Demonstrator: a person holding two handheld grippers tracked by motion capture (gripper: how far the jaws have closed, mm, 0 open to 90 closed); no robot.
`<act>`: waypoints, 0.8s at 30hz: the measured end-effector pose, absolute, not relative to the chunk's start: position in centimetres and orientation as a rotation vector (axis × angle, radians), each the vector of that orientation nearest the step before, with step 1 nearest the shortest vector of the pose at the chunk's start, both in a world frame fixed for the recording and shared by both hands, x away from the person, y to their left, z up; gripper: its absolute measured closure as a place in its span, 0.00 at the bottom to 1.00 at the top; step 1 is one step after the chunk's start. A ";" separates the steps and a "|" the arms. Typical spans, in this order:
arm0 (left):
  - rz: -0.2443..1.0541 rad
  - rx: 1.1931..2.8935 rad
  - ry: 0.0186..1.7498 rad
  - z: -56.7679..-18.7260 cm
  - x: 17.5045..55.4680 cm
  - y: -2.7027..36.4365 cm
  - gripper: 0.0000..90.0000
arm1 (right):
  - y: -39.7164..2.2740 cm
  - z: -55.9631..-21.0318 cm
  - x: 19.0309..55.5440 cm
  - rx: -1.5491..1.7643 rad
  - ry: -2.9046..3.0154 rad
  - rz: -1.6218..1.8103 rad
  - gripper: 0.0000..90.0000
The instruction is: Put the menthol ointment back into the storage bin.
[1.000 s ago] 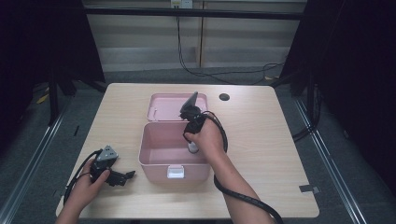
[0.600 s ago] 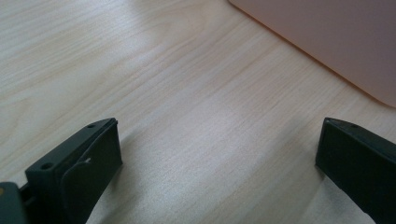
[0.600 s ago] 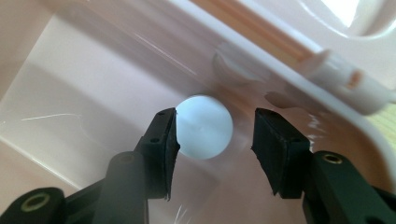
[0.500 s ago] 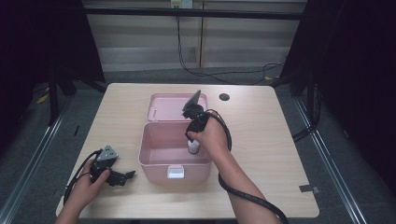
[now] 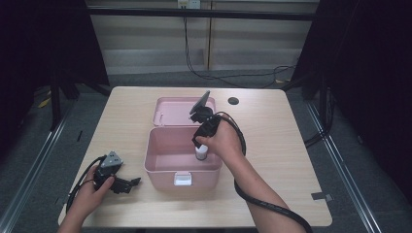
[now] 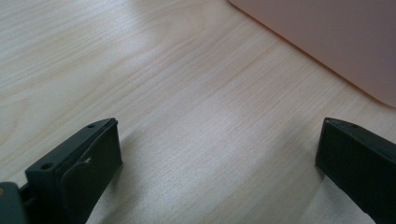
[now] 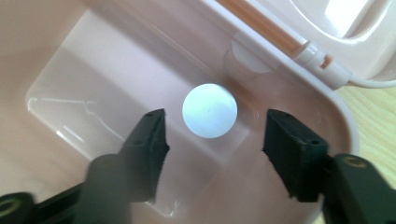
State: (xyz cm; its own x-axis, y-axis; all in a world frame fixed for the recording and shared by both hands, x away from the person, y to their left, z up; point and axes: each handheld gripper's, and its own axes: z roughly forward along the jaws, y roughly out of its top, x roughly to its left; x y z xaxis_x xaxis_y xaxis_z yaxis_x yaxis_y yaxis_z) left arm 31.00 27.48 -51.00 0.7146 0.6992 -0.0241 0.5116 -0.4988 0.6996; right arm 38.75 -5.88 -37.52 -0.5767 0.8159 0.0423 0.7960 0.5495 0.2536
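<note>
Right gripper hangs spread above round white bottle cap inside glossy pink box.

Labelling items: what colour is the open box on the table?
Pale pink box, best in the high view.

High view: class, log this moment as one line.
right tongs: open above white bottle | bottle: in pink box | left tongs: open on table
</note>
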 end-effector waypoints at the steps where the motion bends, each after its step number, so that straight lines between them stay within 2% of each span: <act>1: 0.343 2.211 0.915 -51.0 31.0 27.5 0.00 | -6.0 -37.4 38.7 1.387 2.706 0.386 0.38; 9: 0.343 2.212 0.914 -51.0 31.0 27.5 0.00 | -7.0 -36.1 38.0 1.259 2.767 0.434 0.28; 24: 0.343 2.212 0.914 -51.0 31.0 27.5 0.00 | -8.8 -35.0 36.1 1.032 2.841 0.449 0.25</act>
